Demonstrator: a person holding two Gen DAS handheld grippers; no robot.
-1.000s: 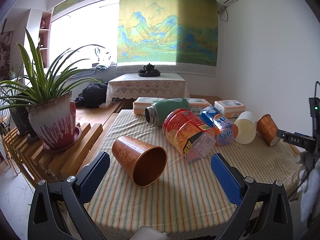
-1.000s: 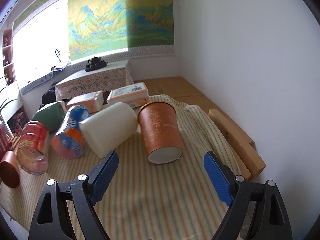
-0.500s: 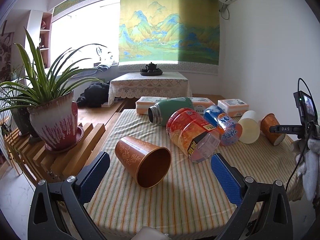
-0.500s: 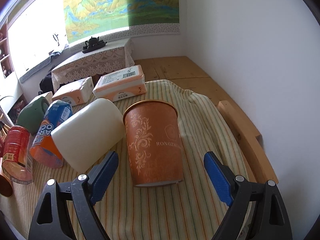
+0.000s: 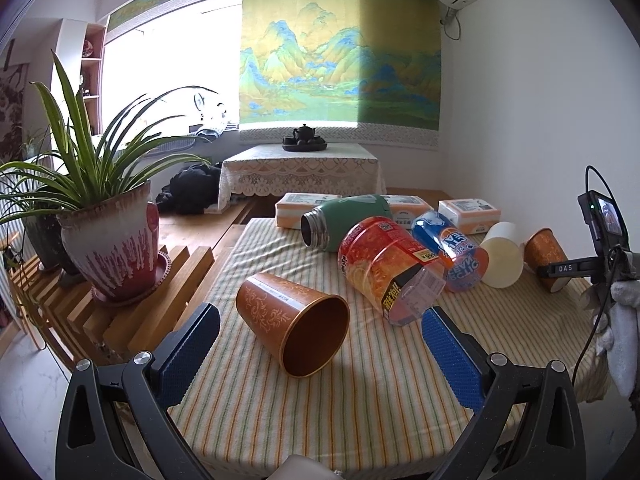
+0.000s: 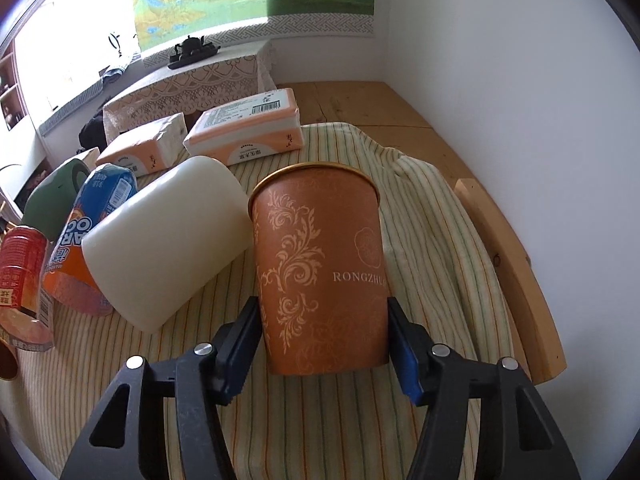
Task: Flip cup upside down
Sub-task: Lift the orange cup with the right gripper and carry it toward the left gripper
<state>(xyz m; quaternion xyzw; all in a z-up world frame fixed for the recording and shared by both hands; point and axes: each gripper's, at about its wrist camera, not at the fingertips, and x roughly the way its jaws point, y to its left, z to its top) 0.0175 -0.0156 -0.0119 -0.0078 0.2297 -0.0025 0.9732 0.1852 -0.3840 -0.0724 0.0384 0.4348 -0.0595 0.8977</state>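
Note:
An orange paper cup (image 6: 324, 272) with a pale floral print lies on its side on the striped cloth, base toward me. My right gripper (image 6: 324, 340) is shut on its lower body, one pad on each side. The same cup shows far right in the left wrist view (image 5: 545, 249). A second orange cup (image 5: 294, 328) lies on its side with its mouth toward the camera, just beyond my left gripper (image 5: 318, 360), which is open and empty.
A white cup (image 6: 168, 240) lies against the held cup's left side. Noodle tub (image 5: 390, 268), blue can (image 5: 450, 254), green flask (image 5: 344, 220) and tissue packs (image 6: 244, 128) lie further back. A potted plant (image 5: 108, 240) stands left. The table's wooden edge (image 6: 508, 264) is at right.
My right gripper has moved forward over the orange cup and closed on it. The left gripper has stayed open and nearly still.

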